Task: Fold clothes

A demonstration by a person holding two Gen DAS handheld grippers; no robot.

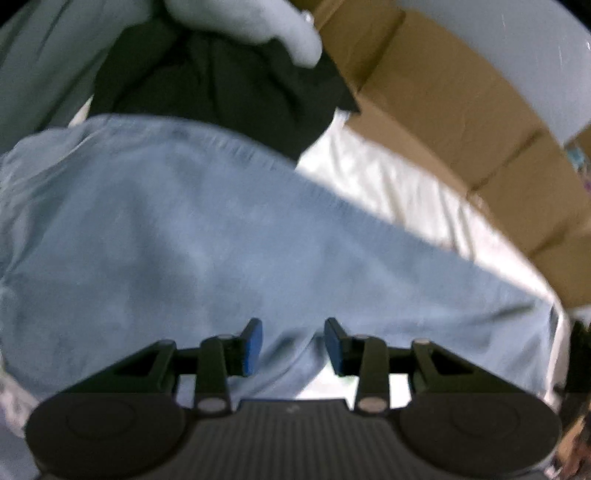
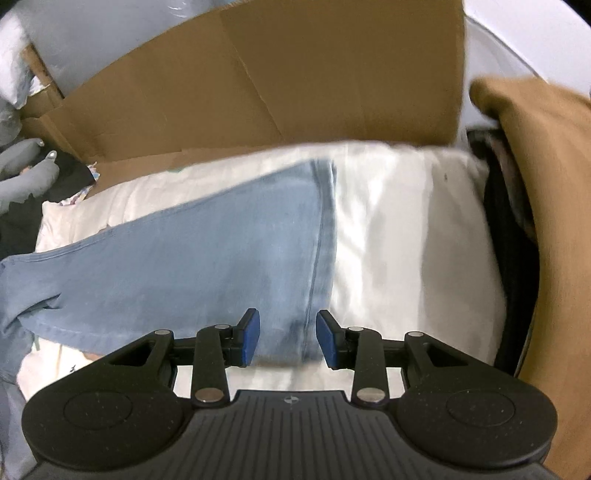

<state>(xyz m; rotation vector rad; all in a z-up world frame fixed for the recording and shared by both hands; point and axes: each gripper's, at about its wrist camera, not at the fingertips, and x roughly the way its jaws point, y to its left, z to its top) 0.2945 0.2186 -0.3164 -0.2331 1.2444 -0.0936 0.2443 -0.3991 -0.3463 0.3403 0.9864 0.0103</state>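
One pair of light blue jeans (image 1: 184, 229) lies spread across a white sheet (image 1: 388, 192), and two grippers hang over it; in the left wrist view the left gripper (image 1: 293, 345) has its blue pads partly apart with nothing between them, denim beneath and not gripped. Above the jeans sits one dark garment (image 1: 229, 85) with a pale grey one (image 1: 258, 26) heaped on it, and a row of brown cardboard (image 1: 461, 110) lines the sheet's far right edge. In the right wrist view the jeans (image 2: 207, 258) run from the left edge to a hemmed leg end near the middle, leaving the right part of the white sheet (image 2: 406, 240) bare and open. The right gripper (image 2: 288, 341) also stands partly open and empty, above the leg's near edge. One large cardboard flap (image 2: 277, 85) rises behind the sheet, a tan cloth (image 2: 546, 184) drapes at the right edge over something dark, and grey clothing (image 2: 26, 173) piles at the far left
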